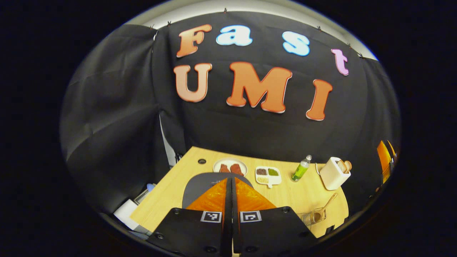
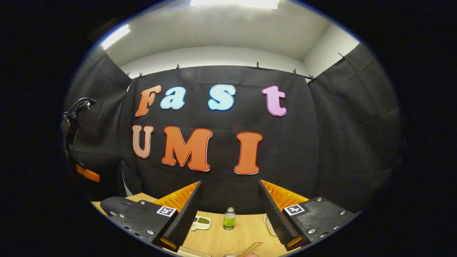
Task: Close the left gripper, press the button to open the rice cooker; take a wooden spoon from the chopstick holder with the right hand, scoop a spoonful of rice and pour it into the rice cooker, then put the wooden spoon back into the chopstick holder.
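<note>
Wooden tabletop (image 1: 285, 196) spreads out under my two grippers. My left gripper (image 1: 231, 180) has its fingers pressed flat together, no gap between them, and they point over the dark rounded lid of the rice cooker (image 1: 200, 184), which sits just beyond the tips with its lid down; I cannot tell whether the tips touch it. My right gripper (image 2: 230, 200) is held higher with its fingers (image 2: 187, 210) spread wide apart and nothing between them. Past the left gripper, behind the cooker, lies a round plate (image 1: 230, 166) with two brown pieces of food on it, and just beside that a small white divided dish (image 1: 268, 175) with dark, green and yellowish fillings. Next along stands a small bottle (image 1: 301, 168) of green liquid, upright, which I also see in the right gripper view between my open fingers, with the divided dish near it. Farther to the right in the left gripper view stands the white chopstick holder (image 1: 334, 174), with rounded wooden handles (image 1: 345, 166) sticking out of its top. Nearer the front edge of the table is a clear container (image 1: 311, 217) with a wooden spoon (image 1: 325, 207) resting in it, handle leaning up toward the holder; whether it holds rice I cannot make out. In the right gripper view, the other gripper's rig shows at the far left edge.
</note>
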Available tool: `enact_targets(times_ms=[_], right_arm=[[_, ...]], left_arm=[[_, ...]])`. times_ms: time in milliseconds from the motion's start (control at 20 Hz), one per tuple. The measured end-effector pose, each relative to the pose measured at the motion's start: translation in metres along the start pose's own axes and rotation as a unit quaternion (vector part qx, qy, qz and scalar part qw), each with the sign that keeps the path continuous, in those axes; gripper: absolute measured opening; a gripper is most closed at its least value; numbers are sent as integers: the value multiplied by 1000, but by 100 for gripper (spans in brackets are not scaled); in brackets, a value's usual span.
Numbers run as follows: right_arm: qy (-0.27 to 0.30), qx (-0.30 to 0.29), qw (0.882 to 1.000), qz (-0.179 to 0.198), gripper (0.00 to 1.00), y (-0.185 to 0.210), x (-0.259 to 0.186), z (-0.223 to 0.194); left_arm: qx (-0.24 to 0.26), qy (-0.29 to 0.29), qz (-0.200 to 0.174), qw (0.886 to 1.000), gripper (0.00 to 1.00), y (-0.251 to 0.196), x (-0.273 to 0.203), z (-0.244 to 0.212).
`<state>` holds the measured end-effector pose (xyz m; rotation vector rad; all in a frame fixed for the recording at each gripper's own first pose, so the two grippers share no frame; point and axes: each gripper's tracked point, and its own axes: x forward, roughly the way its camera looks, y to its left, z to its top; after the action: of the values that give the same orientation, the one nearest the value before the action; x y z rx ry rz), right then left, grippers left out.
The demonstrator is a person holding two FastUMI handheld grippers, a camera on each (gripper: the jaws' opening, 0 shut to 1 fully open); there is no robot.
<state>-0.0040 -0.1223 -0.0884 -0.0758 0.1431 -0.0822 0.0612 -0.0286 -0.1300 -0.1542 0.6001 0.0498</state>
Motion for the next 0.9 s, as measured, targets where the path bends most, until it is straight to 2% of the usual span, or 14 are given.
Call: enact_targets(times_ms=[100, 150, 250, 300, 350, 450, 500, 550, 650, 700, 750, 900], right_arm=[[16, -3, 1000, -5, 94, -11, -1, -15], [24, 0, 1000, -5, 97, -14, -1, -21], [38, 8, 999, -5, 94, -22, -2, -36], [43, 11, 999, -7, 94, -26, -3, -41], [49, 12, 999, -10, 94, -32, -4, -48], [62, 12, 998, -17, 94, -41, -6, -61], [70, 15, 997, -19, 94, -45, -6, -69], [78, 18, 997, -21, 94, -48, -7, -76], [92, 21, 995, -21, 94, -51, -8, -89], [100, 20, 995, -24, 94, -53, -8, -96], [106, 18, 994, -26, 94, -56, -8, -103], [124, 18, 992, -28, 94, -59, -11, -121]], left_arm=[[-10, 56, -6, 998, 5, -3, 10, -16], [-19, 83, -7, 996, 5, -3, 12, -24], [-34, 131, -6, 991, 5, -3, 18, -39], [-41, 159, -4, 986, 5, -1, 20, -51], [-48, 187, -3, 981, 1, 0, 22, -63], [-53, 230, -4, 972, 5, 3, 26, -79], [-55, 248, -1, 967, 1, 7, 30, -87], [-59, 267, 5, 962, 5, 11, 34, -94], [-68, 295, 8, 953, 5, 13, 40, -105], [-72, 308, 6, 949, 2, 12, 45, -114], [-74, 322, 9, 944, 5, 12, 47, -121], [-76, 350, 20, 933, 5, 20, 56, -139]])
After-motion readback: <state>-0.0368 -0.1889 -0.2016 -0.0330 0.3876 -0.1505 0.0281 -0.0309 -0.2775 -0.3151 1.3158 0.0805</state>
